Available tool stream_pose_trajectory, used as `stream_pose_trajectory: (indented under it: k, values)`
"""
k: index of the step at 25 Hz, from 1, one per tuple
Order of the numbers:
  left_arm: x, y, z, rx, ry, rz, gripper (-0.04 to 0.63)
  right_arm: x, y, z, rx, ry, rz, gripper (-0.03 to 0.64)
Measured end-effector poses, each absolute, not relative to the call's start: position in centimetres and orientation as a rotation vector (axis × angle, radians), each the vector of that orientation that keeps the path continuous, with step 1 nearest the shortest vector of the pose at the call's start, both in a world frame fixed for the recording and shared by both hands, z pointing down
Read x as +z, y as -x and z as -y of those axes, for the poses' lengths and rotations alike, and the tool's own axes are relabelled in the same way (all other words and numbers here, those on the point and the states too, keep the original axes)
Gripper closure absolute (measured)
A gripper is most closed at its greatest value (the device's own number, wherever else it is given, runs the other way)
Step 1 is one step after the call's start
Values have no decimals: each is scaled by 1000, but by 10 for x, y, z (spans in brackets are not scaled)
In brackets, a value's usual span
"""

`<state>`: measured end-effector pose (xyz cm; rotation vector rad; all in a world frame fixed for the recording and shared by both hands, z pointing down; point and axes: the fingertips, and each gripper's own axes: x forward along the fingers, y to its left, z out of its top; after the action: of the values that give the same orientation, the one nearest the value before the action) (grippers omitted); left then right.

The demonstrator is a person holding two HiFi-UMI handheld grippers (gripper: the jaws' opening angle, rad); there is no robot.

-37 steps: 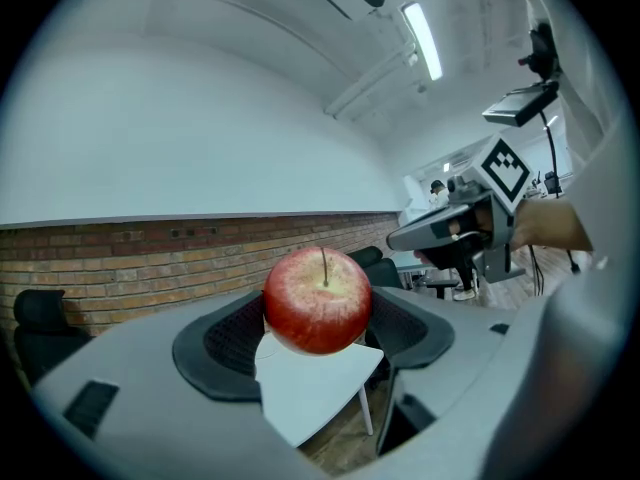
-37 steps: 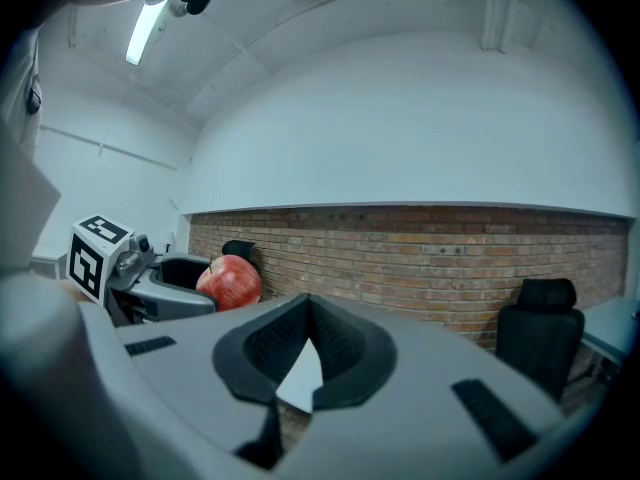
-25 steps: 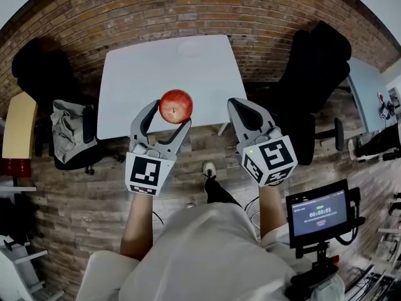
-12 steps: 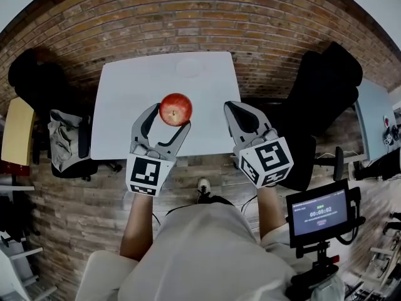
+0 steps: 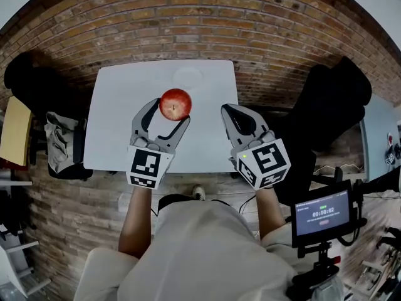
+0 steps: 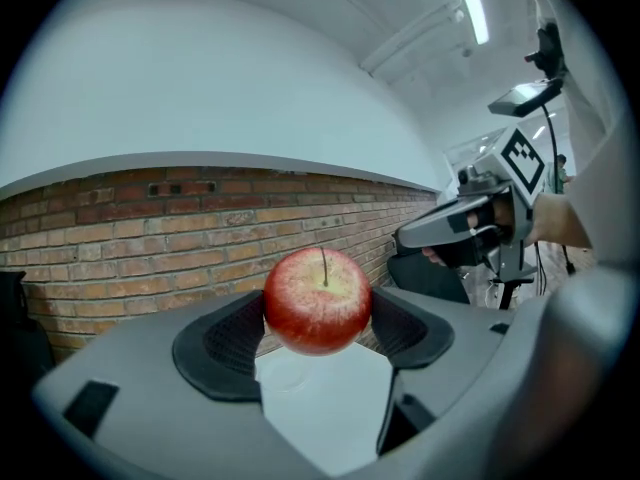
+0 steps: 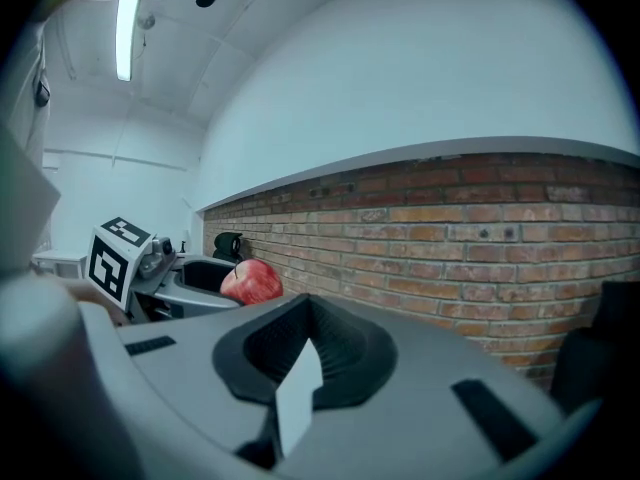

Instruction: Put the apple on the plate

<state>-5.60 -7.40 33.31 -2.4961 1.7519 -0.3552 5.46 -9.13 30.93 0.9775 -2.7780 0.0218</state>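
A red apple (image 5: 175, 103) is held up in the air over the white table (image 5: 119, 130), with my left gripper (image 5: 170, 110) shut on it. In the left gripper view the apple (image 6: 318, 300) sits stem up between the two dark pads (image 6: 225, 343). A pale, round plate (image 5: 188, 75) lies near the table's far edge, just beyond the apple; part of the plate (image 6: 282, 371) shows under the apple. My right gripper (image 5: 227, 113) hovers to the right of the apple, shut and holding nothing. The right gripper view shows its own jaws (image 7: 305, 353) together, with the apple (image 7: 251, 281) at the left.
A brick wall (image 5: 200, 24) runs behind the table. Black chairs stand at the left (image 5: 31, 83) and right (image 5: 335, 105). A grey bag (image 5: 59, 143) rests by the left chair. A small screen on a stand (image 5: 321, 213) is at the lower right.
Both grippers have moved forward from the table's near edge to above its top. The apple, still gripped, is now closer to the plate.
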Motion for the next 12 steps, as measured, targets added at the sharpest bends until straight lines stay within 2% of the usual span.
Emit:
stream_pose_trajectory:
  k: [12]
  values:
    - [372,68,137,-490,2557,-1739,253,331,-49,141,109,-991,2743,614]
